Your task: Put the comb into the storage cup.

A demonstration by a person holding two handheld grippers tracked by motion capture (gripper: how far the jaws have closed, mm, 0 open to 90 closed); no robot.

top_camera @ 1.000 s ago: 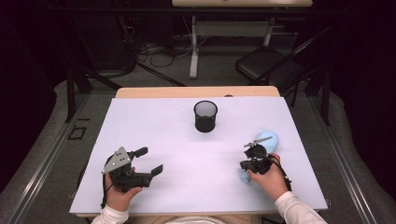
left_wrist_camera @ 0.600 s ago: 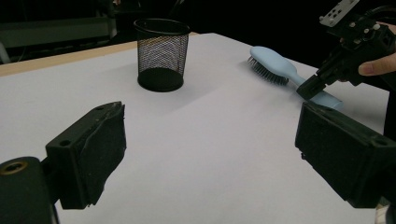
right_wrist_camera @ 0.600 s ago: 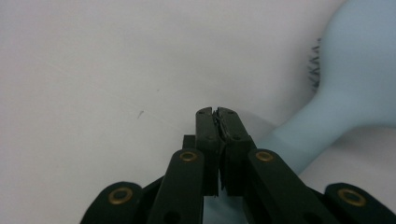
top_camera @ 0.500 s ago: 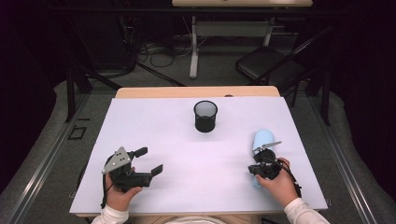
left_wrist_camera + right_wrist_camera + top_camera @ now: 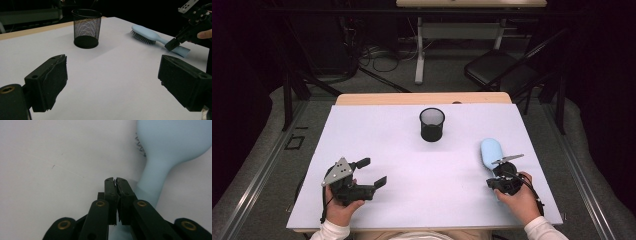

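A black wire-mesh cylindrical pen cup (image 5: 432, 124) stands upright toward the far middle of the white table top (image 5: 412, 165); in the left gripper view the cup (image 5: 86, 28) shows its open rim and dark solid base through the mesh, and nothing can be seen inside it; no label, brand or writing can be read on the cup, on the table or on either tool.

A pale blue plastic hairbrush (image 5: 491, 153) lies on the table's right side, well apart from the cup, its oval head pointing away from the person and its handle running back toward the right gripper (image 5: 504, 175); in the left gripper view the brush (image 5: 150, 35) rests bristles down, dark bristles showing under the head.

The right gripper is pinched together, its two black jaws meeting tip to tip in the right gripper view (image 5: 116, 180) with nothing between them; they sit over the brush's handle (image 5: 152, 185) without clamping it; whether they touch it cannot be told.

The left gripper (image 5: 371, 172), held in the person's left hand (image 5: 343, 207) near the table's front left, has its jaws spread wide and empty; in its own view (image 5: 111, 80) only bare table lies between the pads.
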